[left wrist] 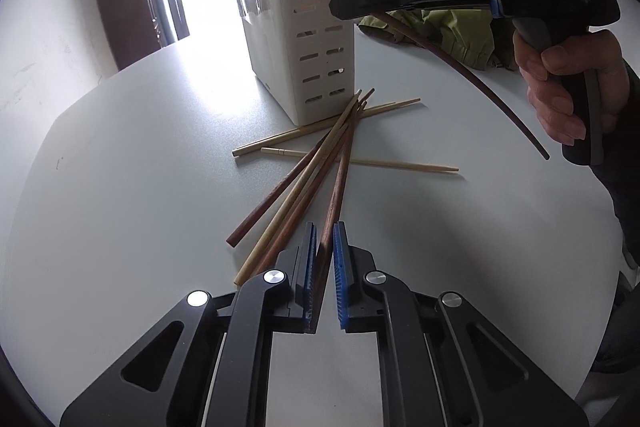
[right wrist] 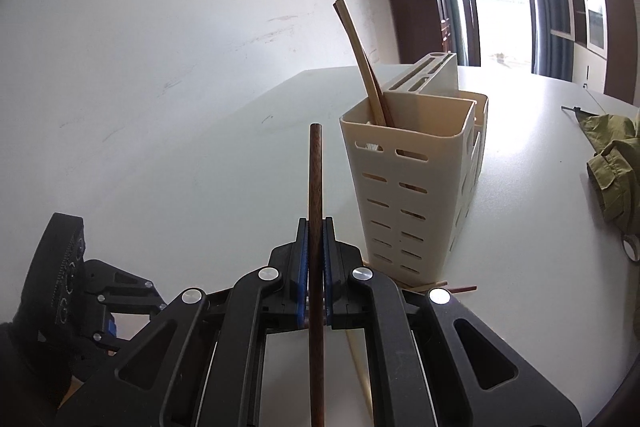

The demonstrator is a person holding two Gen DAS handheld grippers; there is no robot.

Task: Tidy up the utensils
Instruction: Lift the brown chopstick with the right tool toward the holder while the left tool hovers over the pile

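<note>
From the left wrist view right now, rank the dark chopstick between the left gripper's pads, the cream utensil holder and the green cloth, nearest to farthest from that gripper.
1. Dark chopstick: between the left gripper's pads, running ahead into the pile.
2. Cream utensil holder: straight ahead, beyond the pile.
3. Green cloth: farthest, ahead and right, behind the right gripper.

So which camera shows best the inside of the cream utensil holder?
The right wrist view: it looks down at the utensil holder, showing its open top and two chopsticks standing inside. The left wrist view shows only its slotted side, partly washed out by window glare.
</note>
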